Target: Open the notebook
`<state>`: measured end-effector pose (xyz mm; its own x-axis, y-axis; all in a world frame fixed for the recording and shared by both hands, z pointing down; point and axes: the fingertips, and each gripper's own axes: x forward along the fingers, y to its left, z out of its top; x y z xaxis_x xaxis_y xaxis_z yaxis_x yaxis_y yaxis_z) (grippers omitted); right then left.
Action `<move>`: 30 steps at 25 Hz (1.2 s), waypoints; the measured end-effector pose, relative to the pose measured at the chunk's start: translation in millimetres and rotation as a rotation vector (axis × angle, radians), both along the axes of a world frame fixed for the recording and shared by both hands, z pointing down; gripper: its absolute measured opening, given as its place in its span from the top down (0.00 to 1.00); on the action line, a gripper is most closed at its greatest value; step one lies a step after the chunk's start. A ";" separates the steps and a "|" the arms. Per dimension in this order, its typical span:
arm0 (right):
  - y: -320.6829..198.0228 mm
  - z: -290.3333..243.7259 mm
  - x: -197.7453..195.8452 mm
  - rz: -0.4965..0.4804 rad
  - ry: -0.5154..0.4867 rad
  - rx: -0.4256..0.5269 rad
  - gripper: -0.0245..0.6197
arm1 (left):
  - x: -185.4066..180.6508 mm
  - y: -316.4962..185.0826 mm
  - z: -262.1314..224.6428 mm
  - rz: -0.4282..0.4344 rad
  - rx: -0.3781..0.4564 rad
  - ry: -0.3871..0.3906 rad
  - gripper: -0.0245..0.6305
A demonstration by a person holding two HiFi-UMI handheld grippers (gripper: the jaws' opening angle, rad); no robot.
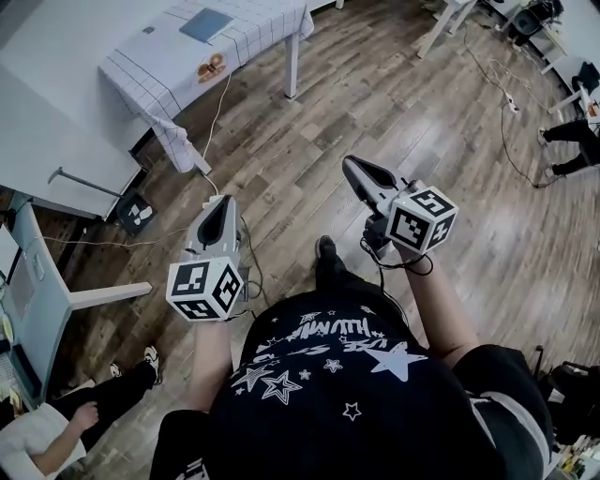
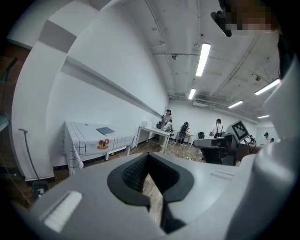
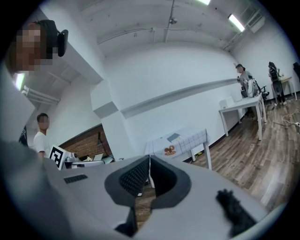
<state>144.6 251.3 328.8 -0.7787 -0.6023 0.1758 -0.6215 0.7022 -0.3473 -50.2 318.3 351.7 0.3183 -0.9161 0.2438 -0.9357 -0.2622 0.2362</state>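
too small to tell open from shut: blue notebook (image 1: 205, 23) on the checked table (image 1: 253, 23), itself cropped by the head view's top edge. unidentifiable at this size: orange item (image 1: 212, 67) beside it. cut by the lower-left corner: seated person (image 1: 103, 403).

This is looking like an open-plan lab or workroom. A plank floor (image 1: 375, 112) is stretching out, a cloth-covered table (image 1: 178, 56) is standing at 11 o'clock, and a cable (image 1: 502, 108) is trailing at 2 o'clock. Strip lights (image 2: 203, 58) are glowing overhead while people (image 2: 183, 132) are working at a white desk (image 2: 152, 131).
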 end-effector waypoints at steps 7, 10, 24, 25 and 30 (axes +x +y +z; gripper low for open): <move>-65.0 4.4 16.9 -0.014 -0.019 -0.016 0.94 | 22.8 -58.8 2.0 -0.016 -0.017 -0.018 0.95; -86.3 6.0 26.8 -0.020 -0.030 -0.022 0.94 | 32.9 -77.6 1.1 -0.023 -0.024 -0.033 0.95; -160.1 13.2 60.3 -0.127 -0.066 -0.055 0.94 | 79.7 -137.9 -7.4 -0.101 -0.025 -0.081 0.95; -163.8 13.8 61.7 -0.134 -0.068 -0.057 0.94 | 81.7 -140.1 -8.4 -0.113 -0.021 -0.083 0.95; -172.2 24.9 57.2 -0.164 -0.071 -0.082 0.94 | 79.0 -143.3 -10.3 -0.153 -0.016 -0.097 0.95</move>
